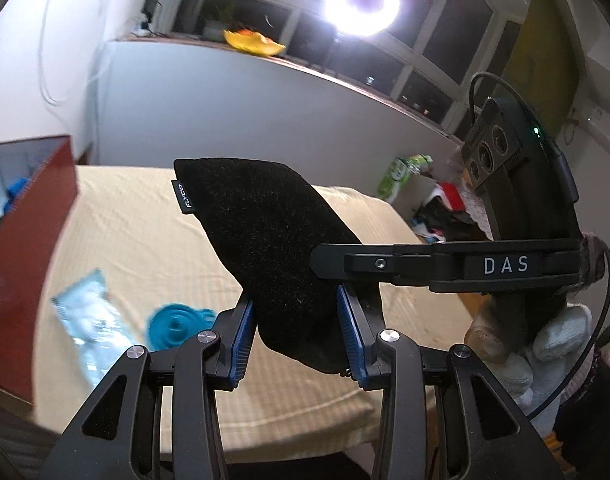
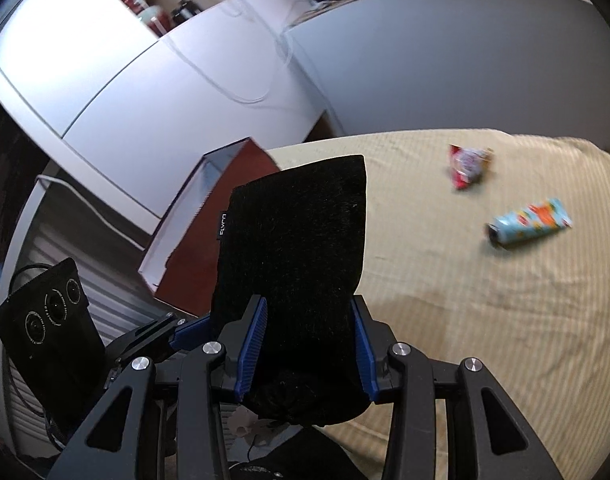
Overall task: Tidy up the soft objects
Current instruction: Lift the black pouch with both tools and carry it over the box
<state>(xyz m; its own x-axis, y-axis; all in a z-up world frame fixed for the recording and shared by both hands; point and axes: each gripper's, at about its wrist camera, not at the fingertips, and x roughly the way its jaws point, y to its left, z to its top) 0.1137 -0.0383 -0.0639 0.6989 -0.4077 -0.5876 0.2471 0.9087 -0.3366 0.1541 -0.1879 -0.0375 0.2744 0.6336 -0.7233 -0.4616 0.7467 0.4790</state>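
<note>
Black pouch (image 1: 273,248): held aloft over the beige bedspread (image 1: 145,216), pinched by both the left gripper (image 1: 297,336) and right gripper (image 2: 309,344), jaws narrowed on its fabric. Red box (image 1: 21,248): bed's left edge. Teal cloth (image 1: 177,326), blurred, possibly knitted; printed tube (image 2: 531,222).

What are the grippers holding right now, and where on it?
Both grip one black velvety fabric pouch. The left gripper and the right gripper each pinch its lower, gathered end; the tagged end sticks up free above the bed.
</note>
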